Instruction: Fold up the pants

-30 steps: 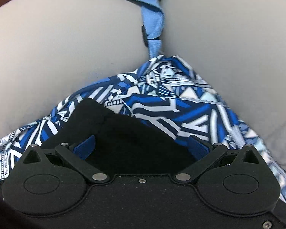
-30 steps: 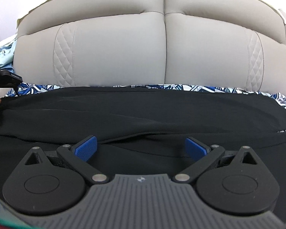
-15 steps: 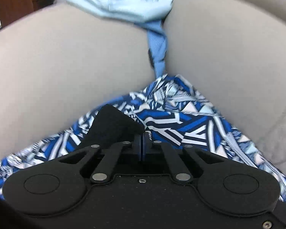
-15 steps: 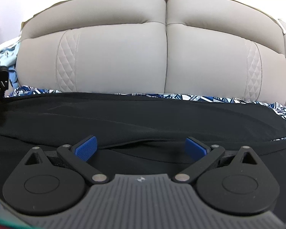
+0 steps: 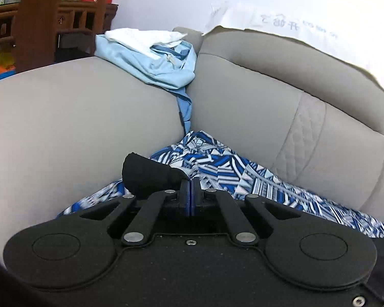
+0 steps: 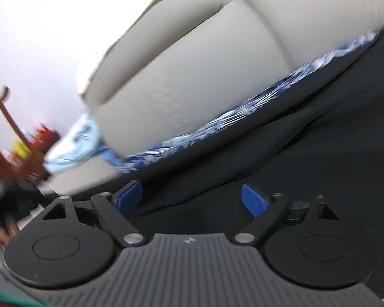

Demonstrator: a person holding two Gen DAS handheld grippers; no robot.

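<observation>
The black pants (image 6: 307, 138) lie spread over a blue-and-white patterned cloth (image 5: 217, 168) on a grey sofa. My left gripper (image 5: 191, 192) is shut on a corner of the black pants (image 5: 146, 174), which bunches up just left of the blue pads and is lifted off the patterned cloth. My right gripper (image 6: 192, 197) is open, its blue pads (image 6: 253, 200) spread just above the black fabric, holding nothing. The right wrist view is tilted and blurred.
The sofa's backrest (image 5: 281, 112) and left armrest (image 5: 76, 117) close in the seat. A light blue bag (image 5: 153, 61) with a hanging strap sits in the corner between them. A wooden shelf (image 5: 38, 20) stands behind the armrest. The patterned cloth edge (image 6: 217, 125) runs along the backrest.
My left gripper shut on the pants corner and lifted it, so the view rose. My right gripper stayed open and swung, tilting its view toward the left end of the sofa.
</observation>
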